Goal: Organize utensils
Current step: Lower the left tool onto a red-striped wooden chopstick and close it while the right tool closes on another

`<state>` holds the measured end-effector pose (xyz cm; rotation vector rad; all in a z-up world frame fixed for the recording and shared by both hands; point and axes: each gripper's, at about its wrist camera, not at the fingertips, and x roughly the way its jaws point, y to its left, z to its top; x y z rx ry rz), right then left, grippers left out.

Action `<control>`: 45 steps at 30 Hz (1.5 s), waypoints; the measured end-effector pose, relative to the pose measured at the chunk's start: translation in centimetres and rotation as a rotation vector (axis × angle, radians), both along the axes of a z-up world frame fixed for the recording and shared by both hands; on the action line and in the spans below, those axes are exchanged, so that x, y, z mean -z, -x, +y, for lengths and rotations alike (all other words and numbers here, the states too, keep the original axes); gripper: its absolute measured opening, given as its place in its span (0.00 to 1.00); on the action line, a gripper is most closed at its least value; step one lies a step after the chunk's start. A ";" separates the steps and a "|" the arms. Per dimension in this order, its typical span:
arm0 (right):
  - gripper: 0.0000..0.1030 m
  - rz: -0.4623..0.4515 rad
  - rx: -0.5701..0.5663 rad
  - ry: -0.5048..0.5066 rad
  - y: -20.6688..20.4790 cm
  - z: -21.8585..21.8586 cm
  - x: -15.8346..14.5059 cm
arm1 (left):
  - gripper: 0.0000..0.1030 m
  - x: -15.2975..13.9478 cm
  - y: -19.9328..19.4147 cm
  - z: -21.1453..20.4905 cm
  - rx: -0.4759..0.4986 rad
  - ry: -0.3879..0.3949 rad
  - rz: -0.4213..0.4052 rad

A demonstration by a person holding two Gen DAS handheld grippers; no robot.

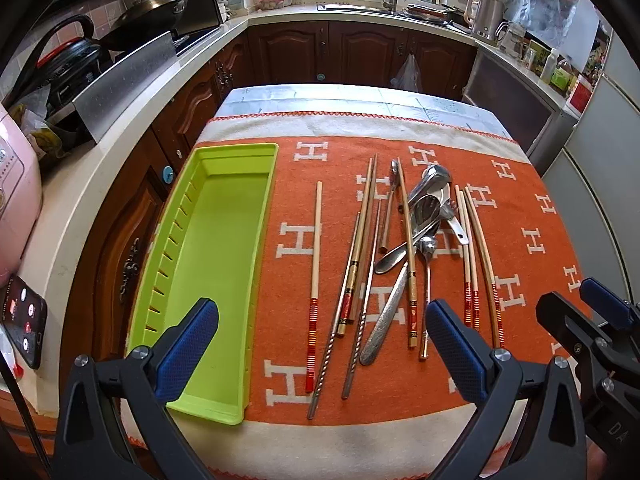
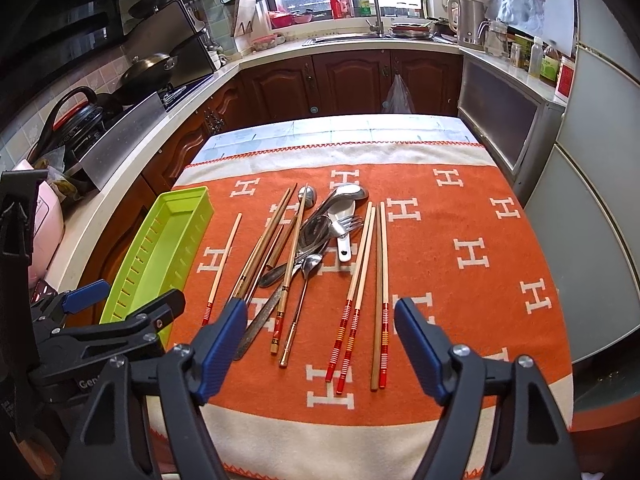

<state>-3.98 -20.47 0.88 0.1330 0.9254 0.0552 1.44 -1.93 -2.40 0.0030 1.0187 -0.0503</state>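
A green utensil tray (image 1: 224, 240) lies empty at the left of the orange cloth (image 1: 520, 208); it also shows in the right wrist view (image 2: 168, 240). Several chopsticks (image 1: 316, 264), metal spoons (image 1: 430, 184) and a fork lie scattered mid-cloth, also in the right wrist view as chopsticks (image 2: 360, 280) and spoons (image 2: 344, 196). My left gripper (image 1: 322, 344) is open and empty above the cloth's near edge, between the tray and the pile. My right gripper (image 2: 320, 344) is open and empty above the near ends of the chopsticks; it shows in the left wrist view (image 1: 580, 308).
A kitchen counter (image 1: 132, 92) with a wok, a pressure cooker and a pink appliance runs along the left. A phone (image 1: 24, 316) lies on it. A sink (image 2: 372, 32) and dark cabinets stand behind the table; a fridge (image 2: 600, 160) stands at the right.
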 end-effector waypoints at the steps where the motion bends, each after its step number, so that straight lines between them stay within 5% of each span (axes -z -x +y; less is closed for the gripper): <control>1: 0.73 0.000 0.000 -0.002 0.0 -0.1 0.0 | 0.99 0.0 0.0 0.0 0.007 0.009 0.000; 10: 0.71 0.005 0.008 -0.019 -0.6 -0.8 0.3 | 0.99 0.9 -1.6 -0.8 0.049 -0.010 0.059; 18: 0.57 0.041 0.062 -0.087 -2.8 -4.2 1.4 | 0.99 2.7 -5.1 -0.3 0.035 0.024 0.113; 25: 0.40 0.130 0.069 -0.174 -6.6 -7.3 4.2 | 0.62 5.8 -9.4 0.2 0.066 0.124 0.269; 27: 0.35 0.153 0.071 -0.198 -7.4 -8.0 5.0 | 0.57 6.4 -10.1 0.3 0.063 0.117 0.281; 31: 0.28 0.189 0.054 -0.241 -8.4 -8.4 6.2 | 0.25 8.3 -11.2 0.4 0.066 0.094 0.356; 33: 0.28 0.202 0.051 -0.251 -8.8 -8.5 6.8 | 0.19 9.4 -11.3 0.1 0.061 0.068 0.385; 45: 0.28 0.259 0.051 -0.277 -9.8 -9.4 9.5 | 0.26 11.9 -11.5 -0.6 0.015 -0.031 0.379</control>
